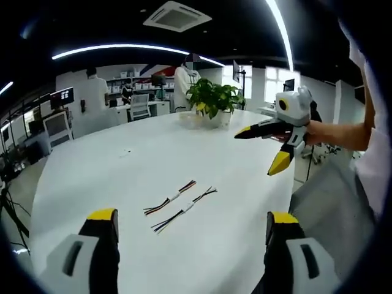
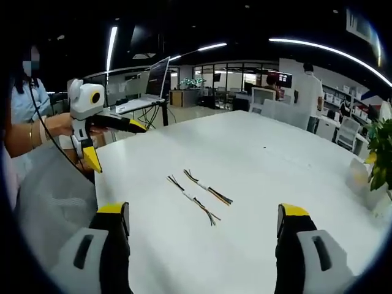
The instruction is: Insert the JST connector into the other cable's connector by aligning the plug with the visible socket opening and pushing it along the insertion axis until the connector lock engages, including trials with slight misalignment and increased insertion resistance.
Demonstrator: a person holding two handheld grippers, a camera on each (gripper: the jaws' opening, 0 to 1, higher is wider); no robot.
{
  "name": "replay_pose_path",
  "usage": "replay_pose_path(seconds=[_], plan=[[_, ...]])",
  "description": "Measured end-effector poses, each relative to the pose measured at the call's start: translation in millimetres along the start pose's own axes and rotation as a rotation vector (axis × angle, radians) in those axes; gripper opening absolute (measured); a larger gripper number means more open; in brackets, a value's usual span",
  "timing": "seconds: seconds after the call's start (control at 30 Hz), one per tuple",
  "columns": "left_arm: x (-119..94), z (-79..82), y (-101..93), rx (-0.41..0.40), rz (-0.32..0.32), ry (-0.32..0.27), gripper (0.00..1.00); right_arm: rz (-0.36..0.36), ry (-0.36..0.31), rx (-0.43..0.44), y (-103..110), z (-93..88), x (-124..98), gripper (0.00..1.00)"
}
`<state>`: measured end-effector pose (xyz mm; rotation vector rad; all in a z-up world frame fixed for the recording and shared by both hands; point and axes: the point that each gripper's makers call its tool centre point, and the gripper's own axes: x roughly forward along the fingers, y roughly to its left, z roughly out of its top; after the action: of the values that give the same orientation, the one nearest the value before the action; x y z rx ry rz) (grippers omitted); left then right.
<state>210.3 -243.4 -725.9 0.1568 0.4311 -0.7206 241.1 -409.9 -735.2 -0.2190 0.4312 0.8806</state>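
Two short cables with white JST connectors lie side by side on the white table [image 1: 110, 171]: one cable [image 1: 171, 198] farther, the other cable [image 1: 184, 209] nearer in the left gripper view. In the right gripper view they are one cable [image 2: 208, 187] and the other cable [image 2: 193, 200]. My left gripper [image 1: 193, 219] is open above the table's near side, nothing between its jaws; it also shows at the left of the right gripper view as the left gripper [image 2: 116, 142]. My right gripper [image 2: 204, 214] is open and empty; it appears as the right gripper [image 1: 262, 148] held in a hand.
A potted green plant [image 1: 213, 99] stands at the table's far side, also the plant [image 2: 381, 153]. A laptop [image 2: 153, 86] sits on a desk beyond the table. Office chairs, desks and people stand in the background. The table edge [image 1: 293, 184] runs close to the person.
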Motion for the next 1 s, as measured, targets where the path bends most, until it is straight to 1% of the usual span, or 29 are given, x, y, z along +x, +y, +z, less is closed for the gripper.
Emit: replay_pose_path(seconds=[0.1, 0.17, 0.4, 0.5, 0.53, 0.6, 0.7, 0.9, 1.0], plan=[[-4.2, 0.2, 1.0, -0.011, 0.009, 0.000, 0.99, -0.008, 0.007, 0.019, -1.5, -4.8, -2.1, 0.99], [-6.6, 1.6, 0.4, -0.029, 0.005, -0.009, 0.99, -0.016, 0.011, 0.024, -2.3, -6.6, -3.4, 0.99], [-10.7, 0.4, -2.3, -0.045, 0.017, -0.020, 0.99, -0.018, 0.006, 0.034, 4.0, -5.2, -8.9, 0.99], [-13.7, 0.7, -3.8, -0.068, 0.026, -0.035, 0.99, -0.019, 0.000, 0.040, 5.9, -4.0, -11.0, 0.99], [-14.4, -0.1, -5.5, -0.078, 0.020, -0.036, 0.99, -0.020, 0.001, 0.040, 6.0, -4.3, -11.3, 0.99], [-15.2, -3.4, -7.3, -0.089, 0.015, -0.029, 0.99, -0.024, 0.002, 0.049, 5.8, -5.6, -12.2, 0.99], [-17.3, -8.9, -5.9, -0.080, 0.035, -0.008, 0.99, -0.027, 0.006, 0.056, 6.1, -7.3, -14.0, 0.99], [-21.6, -8.8, -6.6, -0.088, 0.049, -0.014, 0.99, -0.024, 0.003, 0.053, 8.9, -6.1, -16.6, 0.99], [-23.1, -7.9, -8.1, -0.090, 0.046, -0.012, 0.99, -0.024, -0.002, 0.054, 8.5, -5.0, -17.3, 0.99]])
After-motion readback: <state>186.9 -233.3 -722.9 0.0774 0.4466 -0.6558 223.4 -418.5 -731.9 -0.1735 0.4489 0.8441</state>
